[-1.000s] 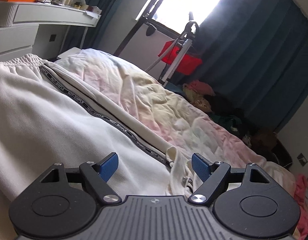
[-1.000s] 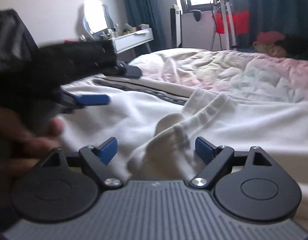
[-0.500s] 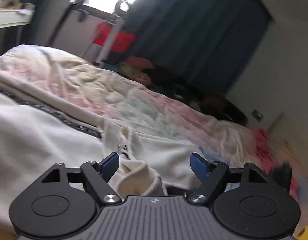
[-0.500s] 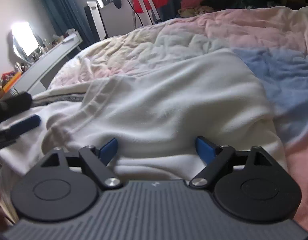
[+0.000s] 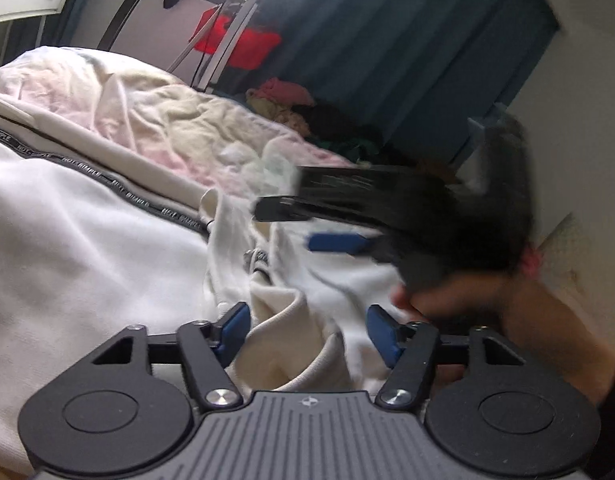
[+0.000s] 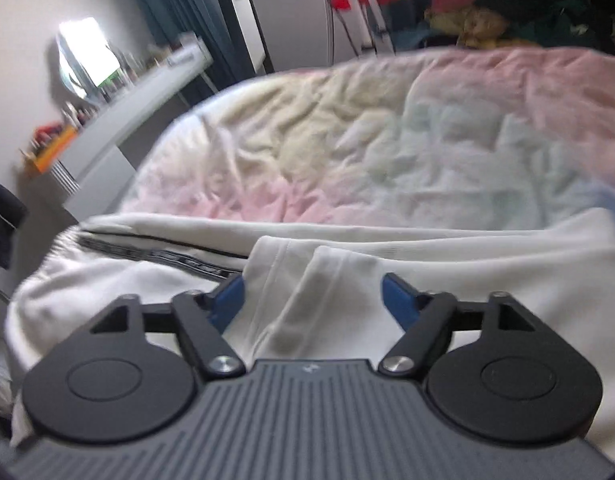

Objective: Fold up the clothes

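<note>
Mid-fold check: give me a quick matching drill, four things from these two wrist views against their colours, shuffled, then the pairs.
Things:
1. trousers
2. side stripe
3. curtain
4. finger pads

Colours:
A. bright blue
B. dark teal
C. cream white
D. black with lettering

Pairs: 1-C, 2-D, 3-B, 4-A

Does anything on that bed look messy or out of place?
Yes. The white trousers with the black lettered side stripe lie bunched, not flat: the cuff end is crumpled into folds between the open left gripper. The pastel quilt beneath is rumpled. Clothes are heaped by the curtain.
</note>
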Tool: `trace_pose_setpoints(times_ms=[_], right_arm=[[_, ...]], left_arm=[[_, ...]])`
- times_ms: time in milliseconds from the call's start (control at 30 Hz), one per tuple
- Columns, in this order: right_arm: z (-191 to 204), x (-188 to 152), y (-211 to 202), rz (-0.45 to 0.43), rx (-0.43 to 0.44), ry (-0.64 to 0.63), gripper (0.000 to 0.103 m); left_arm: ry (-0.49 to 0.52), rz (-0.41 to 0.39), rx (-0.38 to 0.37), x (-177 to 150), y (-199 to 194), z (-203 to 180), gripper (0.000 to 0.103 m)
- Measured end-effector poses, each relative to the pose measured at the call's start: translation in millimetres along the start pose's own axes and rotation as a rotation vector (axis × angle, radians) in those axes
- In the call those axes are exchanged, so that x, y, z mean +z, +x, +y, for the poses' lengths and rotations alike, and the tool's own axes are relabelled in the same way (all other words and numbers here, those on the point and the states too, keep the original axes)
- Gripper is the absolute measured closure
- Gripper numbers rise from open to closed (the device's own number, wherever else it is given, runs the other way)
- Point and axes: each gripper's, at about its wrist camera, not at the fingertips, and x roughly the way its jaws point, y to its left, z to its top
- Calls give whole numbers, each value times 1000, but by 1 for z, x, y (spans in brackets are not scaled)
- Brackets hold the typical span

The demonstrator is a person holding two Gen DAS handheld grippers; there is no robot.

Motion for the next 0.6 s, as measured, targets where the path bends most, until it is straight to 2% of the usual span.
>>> trace_pose_setpoints(times_ms=[33,67,100,167,200,300,367,433,467,500,600], right_arm=[[2,2,13,29,-15,-2,37],[5,3,21,45,-45,-20,55],[8,3,26,52,-85,-49,66],[13,4,24,28,-108,-70,84],[16,4,18,2,-107,-78,88],[29,7,0,-91,-108,-147,90],[37,10,-7,-132,-100,-200,90],[42,10,-1,-127,-91,-228,91],[43,9,5,-118,-89,-239,96],[44,7,14,-101,-96,-247,96],[44,0,39,-51,-128,-260,97]], left_arm=[[11,10,18,0,1,0,48],[14,21,30,0,3,1,51],[0,29,34,0,3,3,54],[-30,44,42,0,4,6,59],[-48,44,43,0,3,7,64],[-104,49,33,1,-2,10,77],[-166,62,11,2,-7,14,81],[-224,79,-4,1,-9,19,82],[-252,91,-8,0,-8,22,82],[-280,102,-12,-1,-8,25,82],[-296,133,16,-2,0,30,81]])
